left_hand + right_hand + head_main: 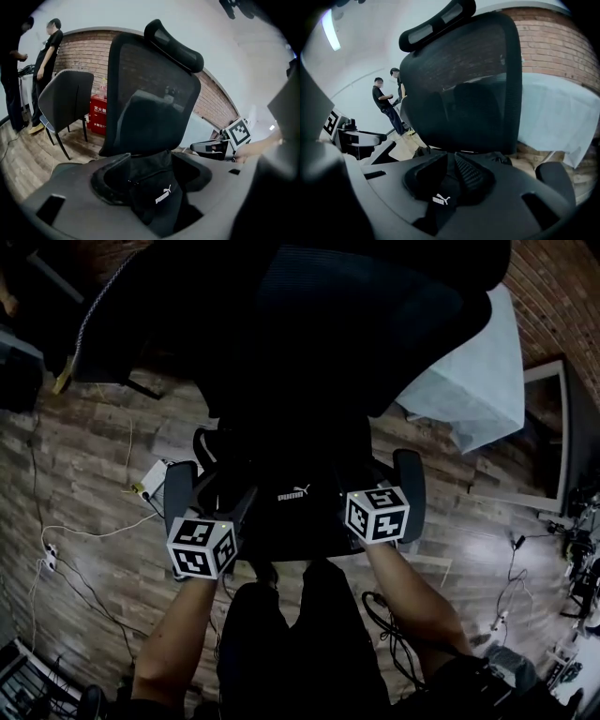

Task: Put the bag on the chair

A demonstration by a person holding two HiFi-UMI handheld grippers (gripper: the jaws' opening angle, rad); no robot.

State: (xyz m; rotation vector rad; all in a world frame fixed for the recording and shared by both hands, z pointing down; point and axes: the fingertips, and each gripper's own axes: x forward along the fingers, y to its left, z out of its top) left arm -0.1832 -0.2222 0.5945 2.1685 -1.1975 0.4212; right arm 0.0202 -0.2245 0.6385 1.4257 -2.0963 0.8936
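1. Closest to the head camera, the person's dark trouser legs (300, 643) fill the bottom middle, and a bare forearm (173, 634) reaches forward on each side.
2. Just ahead on the left, the left hand-held gripper (152, 161) has its jaws wide. The bulky body of the black bag (292, 517) fills the gap, and the pads press on its sides.
3. On the other side, the right hand-held gripper (451, 161) has its jaws narrow, almost together. They pinch a thin fold of the same bag, with a white logo (440, 200) just below the pinch.
4. The bag hangs between the two, close in front of the chair (300, 324). Whether its underside touches the seat cannot be told.
5. A rounded dark armrest (553, 176) shows to the right of the right one.
6. Just beyond, the chair's black mesh back stands upright with its headrest (176, 44) on top. It takes up most of both gripper views.
7. Below and around the chair lies a wooden plank floor (94, 596) with thin cables (94, 529) trailing across it.
8. To the right of the chair, a pale cloth (473, 381) hangs over something beside a brick wall (84, 54).
9. Farther off on the left stand a grey chair (65, 98), a red box (98, 115) behind it, and two people (47, 56) near the wall.
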